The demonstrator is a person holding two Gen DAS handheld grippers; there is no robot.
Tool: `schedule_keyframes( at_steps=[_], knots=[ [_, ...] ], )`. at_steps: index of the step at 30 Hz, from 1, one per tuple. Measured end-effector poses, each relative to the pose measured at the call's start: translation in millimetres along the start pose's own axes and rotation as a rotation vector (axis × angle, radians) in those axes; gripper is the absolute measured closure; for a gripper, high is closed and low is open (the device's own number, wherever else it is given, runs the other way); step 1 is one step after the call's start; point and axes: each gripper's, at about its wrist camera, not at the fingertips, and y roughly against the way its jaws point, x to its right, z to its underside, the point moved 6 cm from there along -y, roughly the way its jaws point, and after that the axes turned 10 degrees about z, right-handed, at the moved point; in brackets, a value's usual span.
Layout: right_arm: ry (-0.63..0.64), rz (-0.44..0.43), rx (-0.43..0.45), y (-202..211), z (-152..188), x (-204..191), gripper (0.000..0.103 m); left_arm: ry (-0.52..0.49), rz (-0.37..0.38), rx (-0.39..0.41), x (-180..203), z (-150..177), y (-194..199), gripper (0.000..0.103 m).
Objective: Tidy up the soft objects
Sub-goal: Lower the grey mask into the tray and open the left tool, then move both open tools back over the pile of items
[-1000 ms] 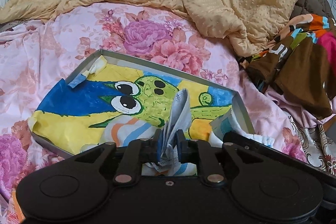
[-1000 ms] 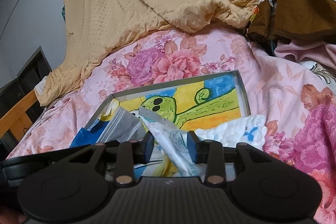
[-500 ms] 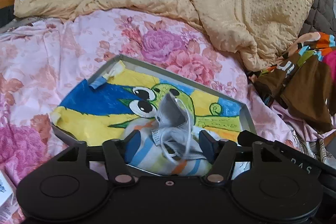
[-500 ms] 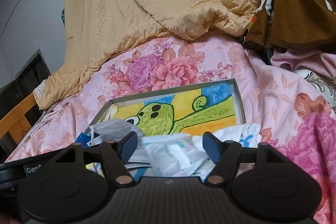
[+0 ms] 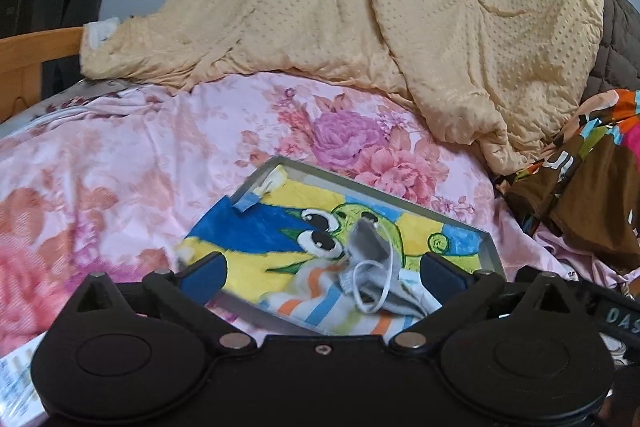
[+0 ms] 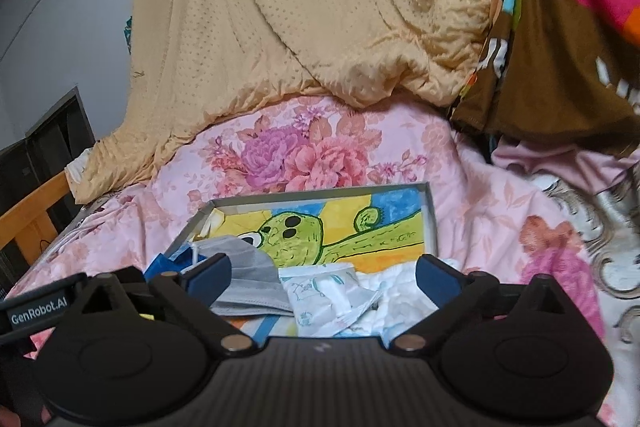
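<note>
While both sets of jaws stand wide apart and hold nothing, the soft things lie heaped at the near end of the tray [image 6: 431, 223], which sits on the floral bed [image 5: 132, 163]. In the left view the left gripper [image 5: 322, 277] hangs just above a grey mask [image 5: 362, 247] with its white ear loop trailing over a striped cloth [image 5: 316, 301]. In the right view the right gripper [image 6: 323, 277] hangs over a crumpled white packet [image 6: 328, 297], with the mask [image 6: 244, 267] beside it on the left and a white padded piece [image 6: 400, 281] on the right, draped over the tray's near edge.

The step in hand looks like letting go and backing off after a placement. To do it well, I would draw each gripper straight back and up with the jaws kept spread, so no fingertip catches the ear loop and drags the mask out. The pile is lopsided; the padded piece could slide off onto the bed, so it deserves a nudge inward next. Whatever is fetched after that should go toward the far, bare end over the green cartoon [image 6: 296, 235], rather than on top of the heap. Light fabric like this gives little resistance, so slow, clean withdrawals matter more than force.
</note>
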Motion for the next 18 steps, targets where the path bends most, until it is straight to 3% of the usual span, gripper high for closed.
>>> schedule_keyframes(
  at_steps=[8, 18],
  knots=[
    [0.121, 0.07, 0.051, 56, 6, -7, 0.0, 0.032, -0.004, -0.004, -3, 12, 57, 0.001],
    [0.174, 0.063, 0.037, 118, 38, -13, 0.0, 0.005, -0.001, -0.057, -10, 34, 117, 0.001]
  ],
)
